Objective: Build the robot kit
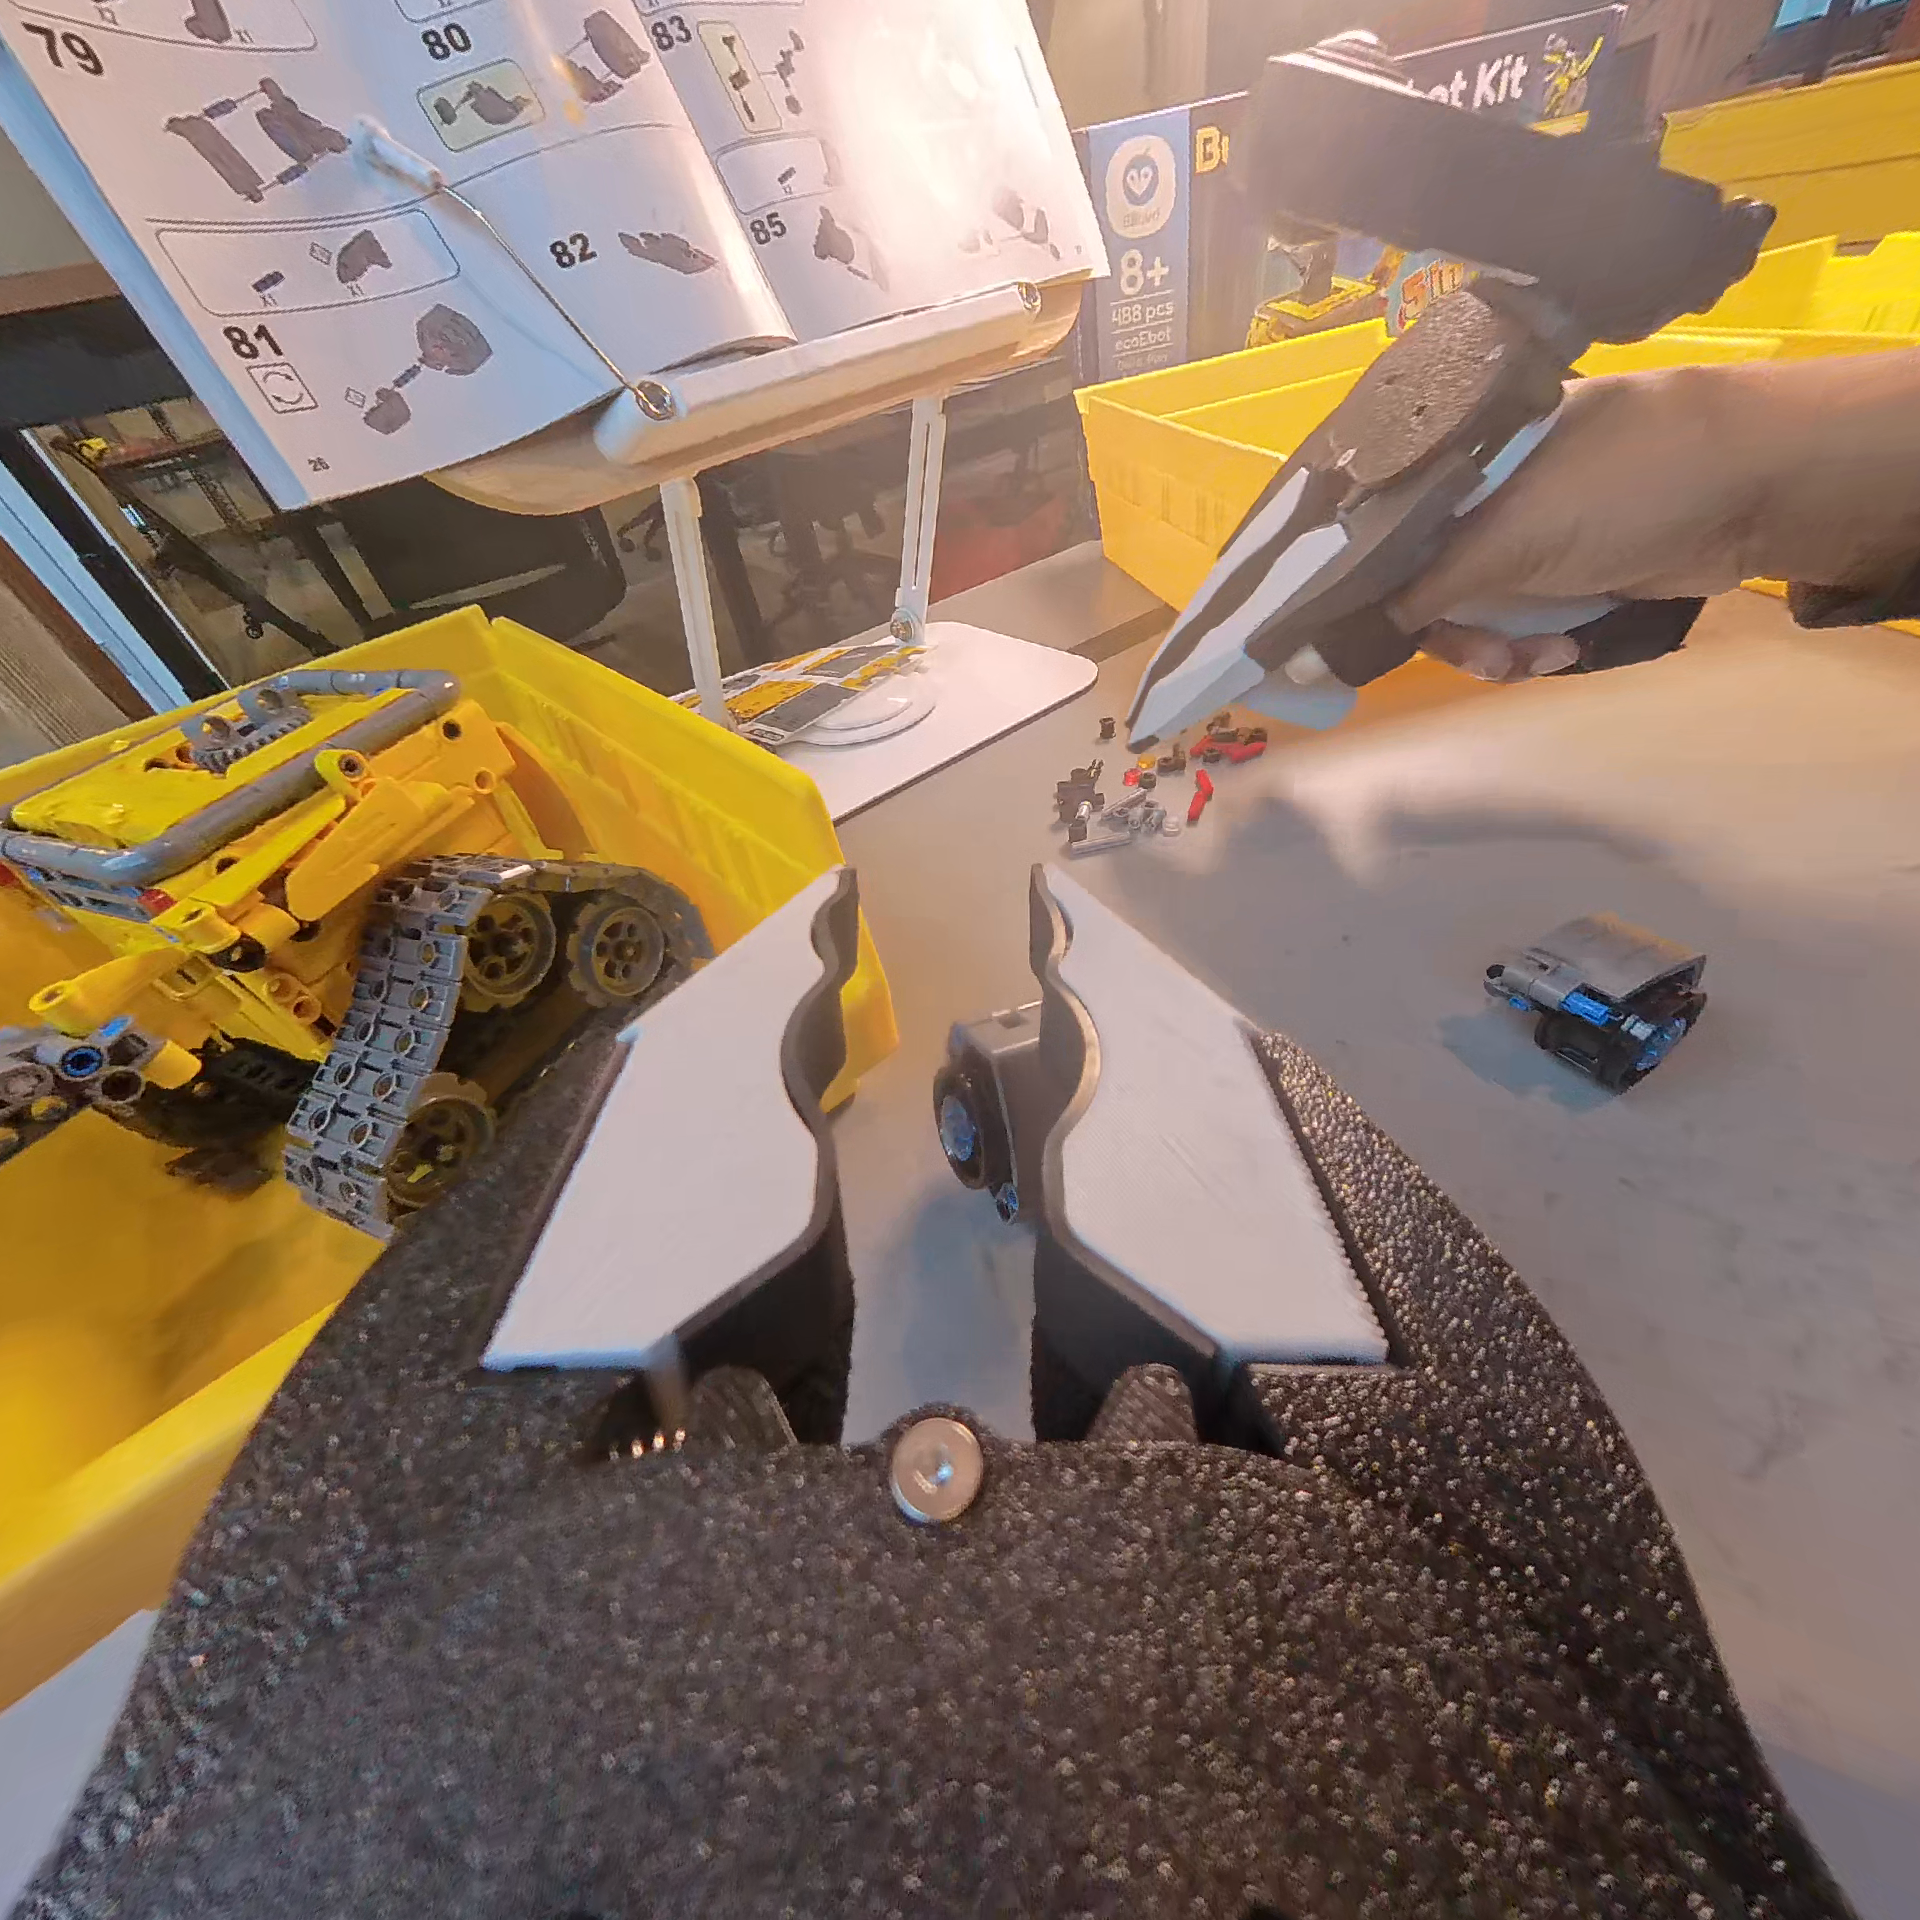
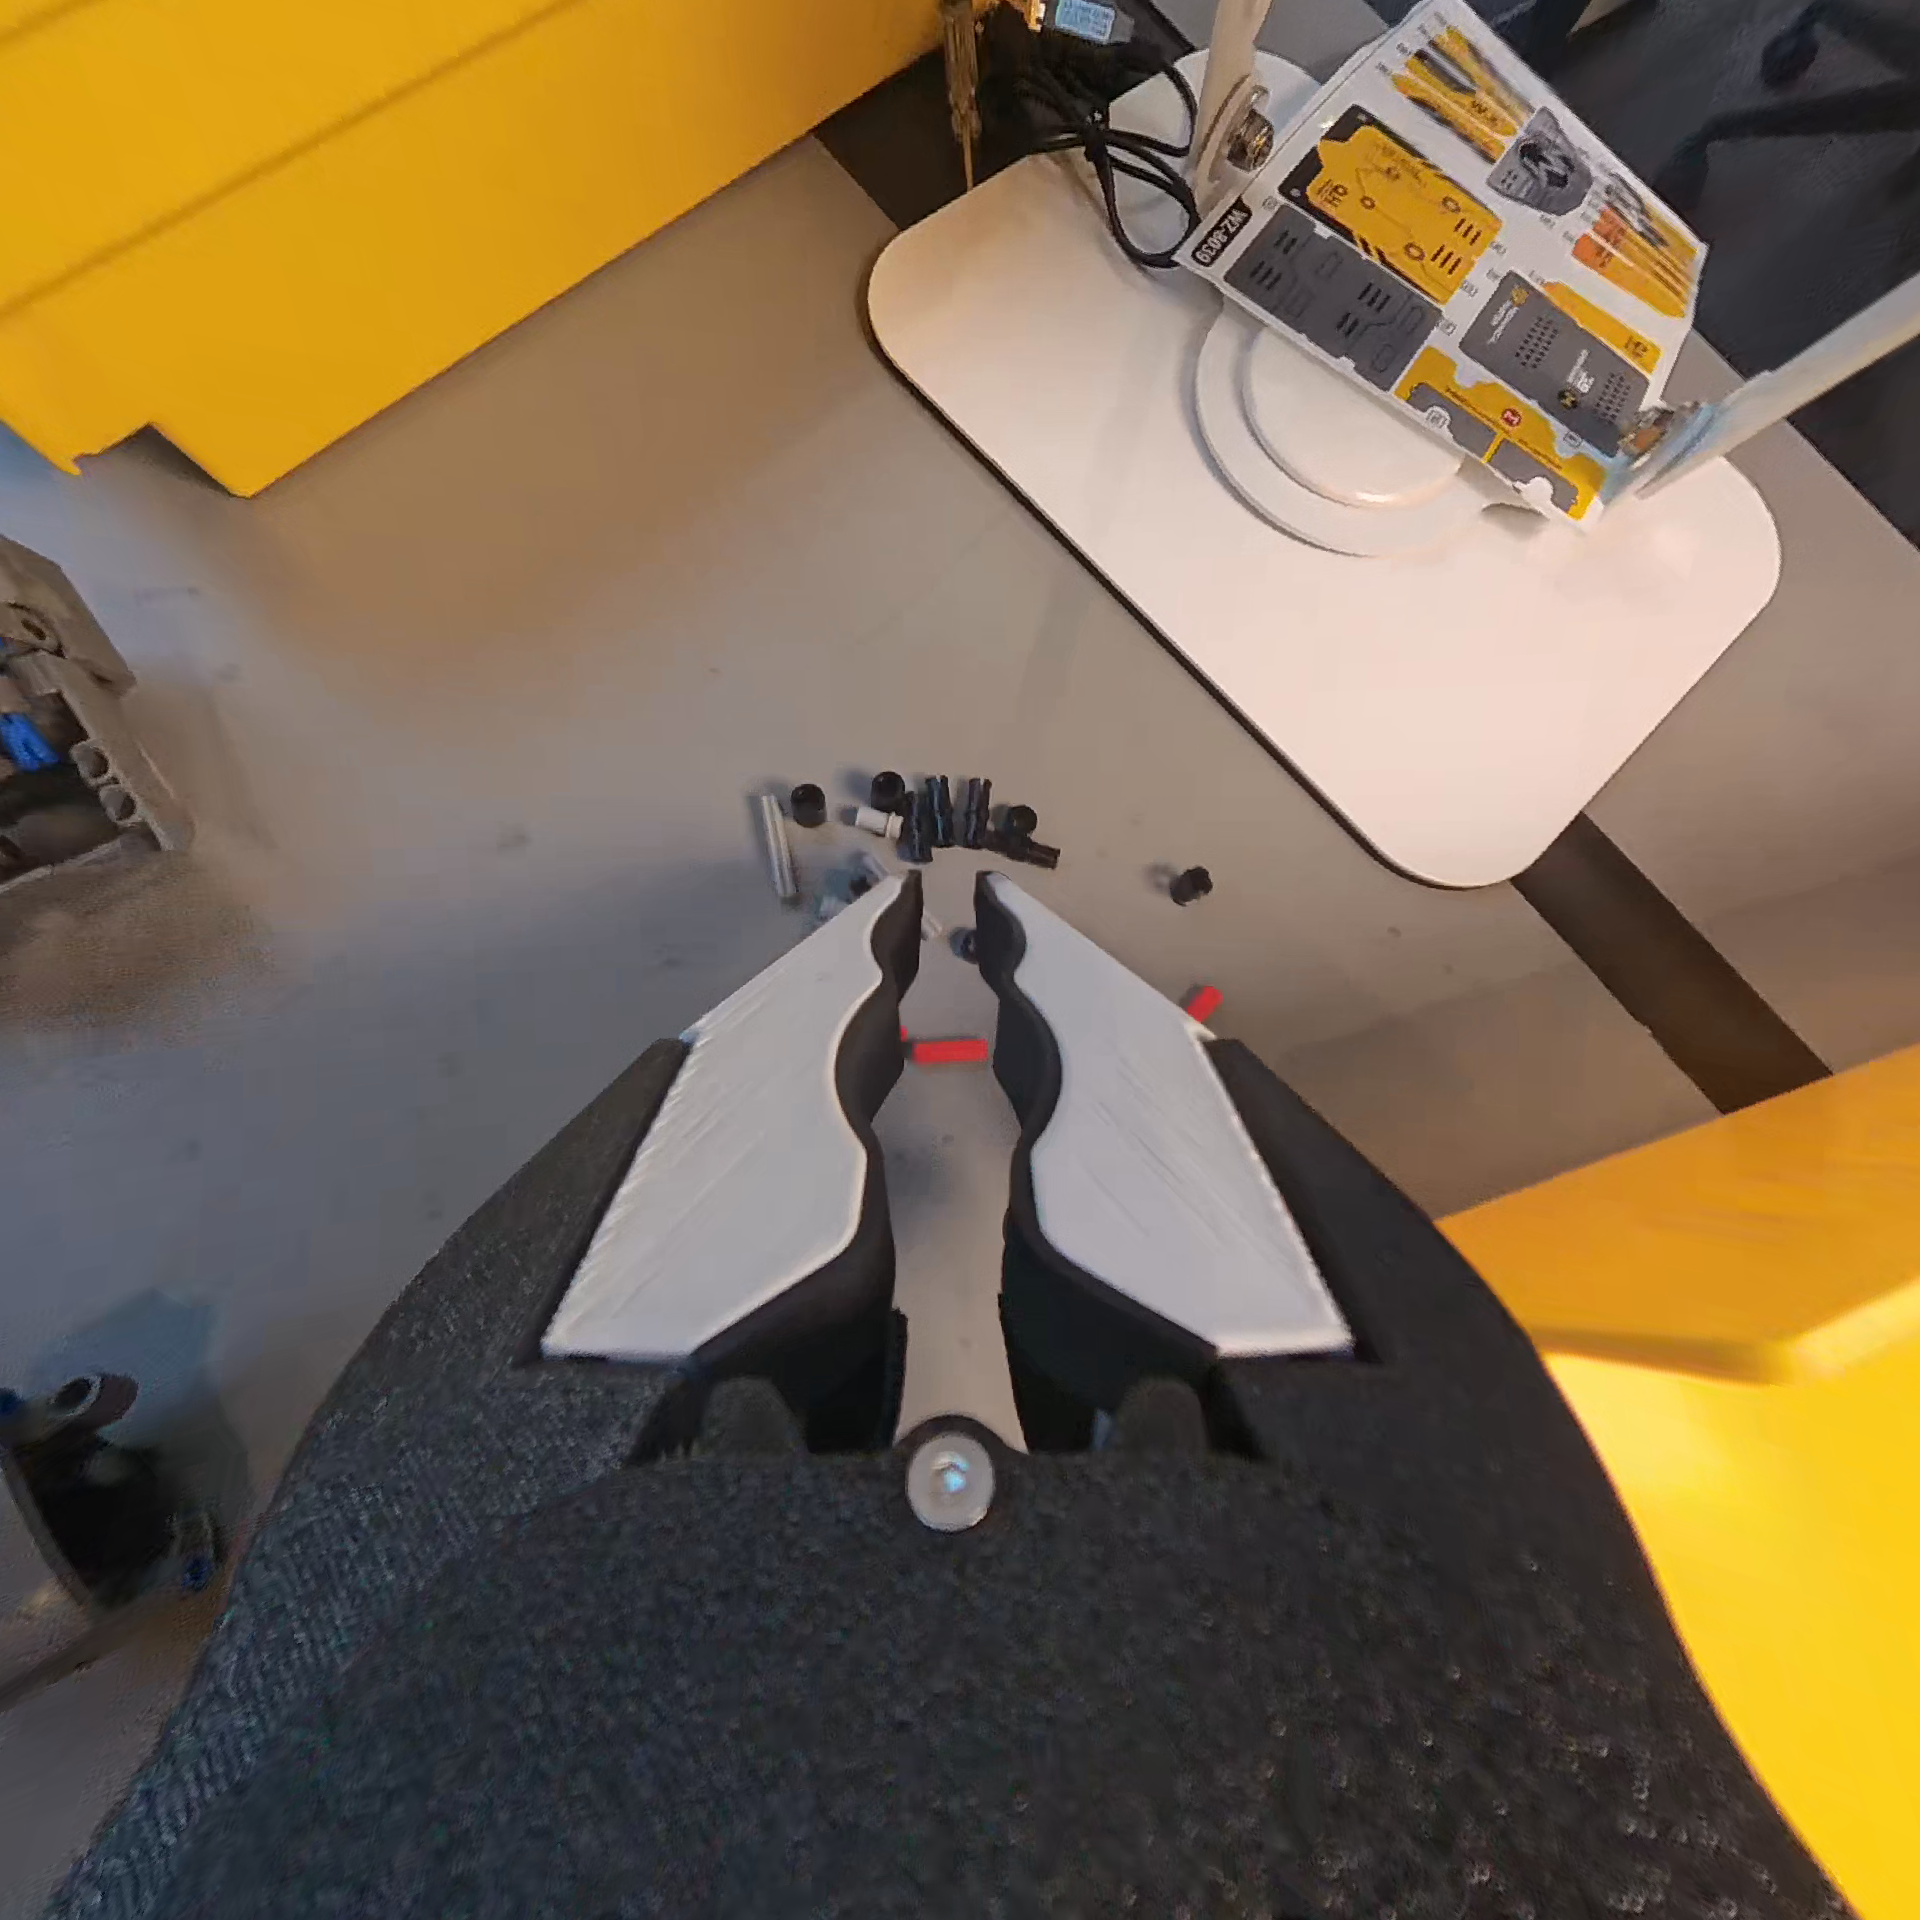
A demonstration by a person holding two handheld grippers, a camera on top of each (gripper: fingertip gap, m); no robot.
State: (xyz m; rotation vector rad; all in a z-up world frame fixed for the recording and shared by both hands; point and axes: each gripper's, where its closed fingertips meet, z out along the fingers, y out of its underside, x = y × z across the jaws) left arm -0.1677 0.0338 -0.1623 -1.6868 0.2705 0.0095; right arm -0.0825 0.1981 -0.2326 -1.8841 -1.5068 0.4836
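Grey table (image 1: 1558,1247) with yellow bins (image 1: 1195,457) at back and left. Left bin (image 1: 665,748) holding yellow tracked brick vehicle (image 1: 343,914). Open instruction booklet (image 1: 520,208) on white stand (image 1: 935,675). Left hand-held gripper (image 1: 943,883) low over table, fingers moderately apart, gripping nothing; small grey wheeled sub-assembly (image 1: 982,1101) between them, against right finger. Second grey-blue sub-assembly (image 1: 1600,997) lying well apart to right. Right hand-held gripper (image 2: 948,883) tips narrowly parted, empty, down at scatter of small black, grey, red pins (image 2: 914,816); red pin (image 2: 948,1051) between fingers.
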